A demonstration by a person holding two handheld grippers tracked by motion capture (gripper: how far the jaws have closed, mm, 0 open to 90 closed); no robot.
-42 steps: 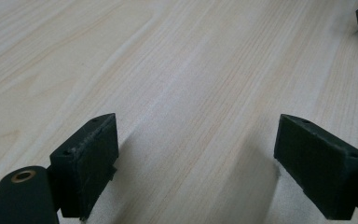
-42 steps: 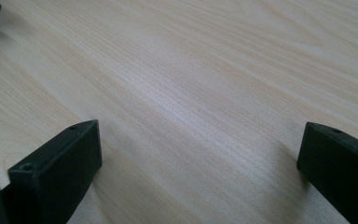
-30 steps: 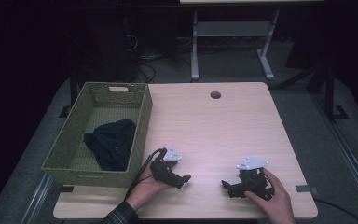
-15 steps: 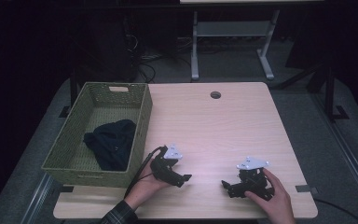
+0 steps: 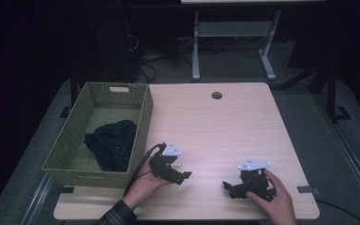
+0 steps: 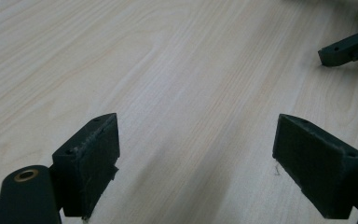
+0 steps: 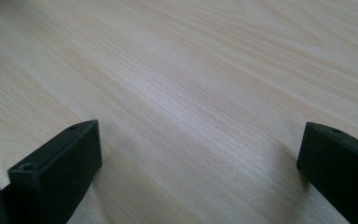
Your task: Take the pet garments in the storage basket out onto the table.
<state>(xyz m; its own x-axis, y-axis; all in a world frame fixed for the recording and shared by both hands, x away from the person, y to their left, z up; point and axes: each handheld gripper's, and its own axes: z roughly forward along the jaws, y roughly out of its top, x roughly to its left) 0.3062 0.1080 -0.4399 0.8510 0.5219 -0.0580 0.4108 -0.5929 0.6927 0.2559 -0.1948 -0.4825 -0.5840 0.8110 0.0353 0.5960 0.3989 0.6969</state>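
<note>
High view: left tongs (image 5: 180, 176) and right tongs (image 5: 229, 186) rest on table (image 5: 225, 126), well apart; dark cloth (image 5: 112, 144) in basket (image 5: 140, 117) just left of left tongs. Left gripper view: jaws released, bare wood between. Right gripper view: jaws released.

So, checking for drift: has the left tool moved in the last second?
No. The left tool sits where it was, beside the green woven basket's near corner.
</note>
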